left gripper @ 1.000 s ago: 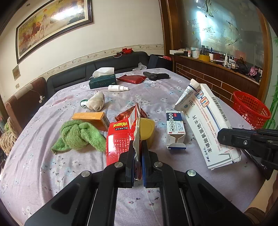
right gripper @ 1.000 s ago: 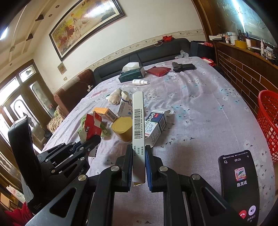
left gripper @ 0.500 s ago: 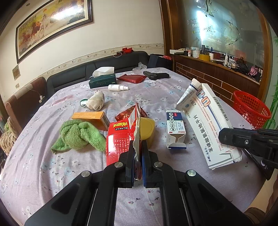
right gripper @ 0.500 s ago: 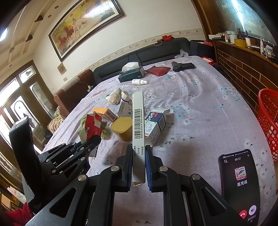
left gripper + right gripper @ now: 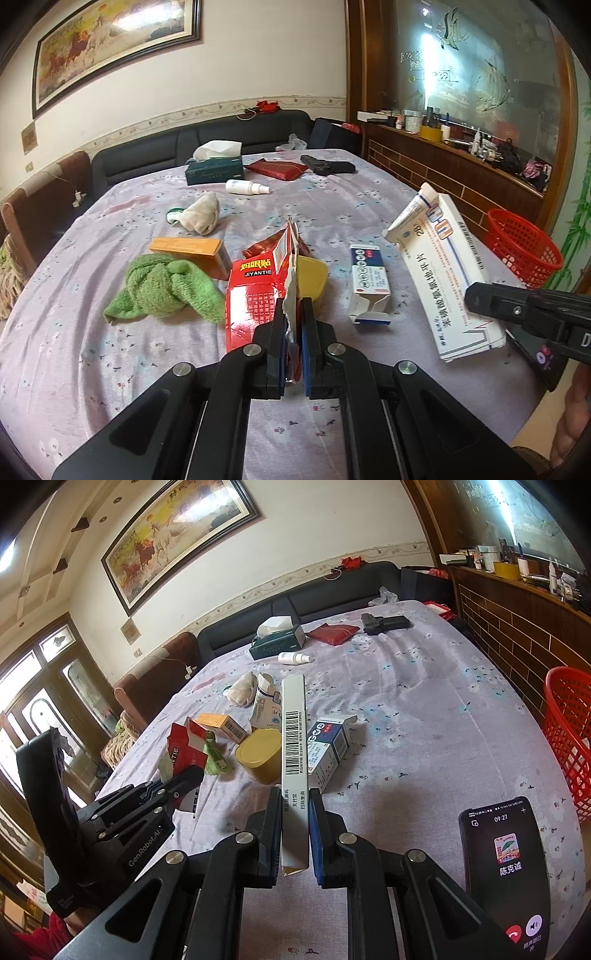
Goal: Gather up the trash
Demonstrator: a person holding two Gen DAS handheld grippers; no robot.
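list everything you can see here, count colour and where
red torn box: 1, red, in left gripper
long box: 1, white, in right gripper
small box: 1, white-blue, bed middle
orange box: 1, orange, behind towel
towel: 1, green, bed left
yellow tub: 1, yellow, beside small box
tissue box: 1, dark green, far end
basket: 1, red, right of bed
phone: 1, black, near right
left gripper: shut
right gripper: shut

Hidden behind the long white box (image 5: pixel 293 746): part of the tube (image 5: pixel 264 705) and the near side of the yellow tub (image 5: pixel 258 755). Cut off at the right edge: red basket (image 5: pixel 570 738). Cropped at the bottom: phone (image 5: pixel 504 878). Too small to tell apart: clutter on the wooden ledge (image 5: pixel 476 138).
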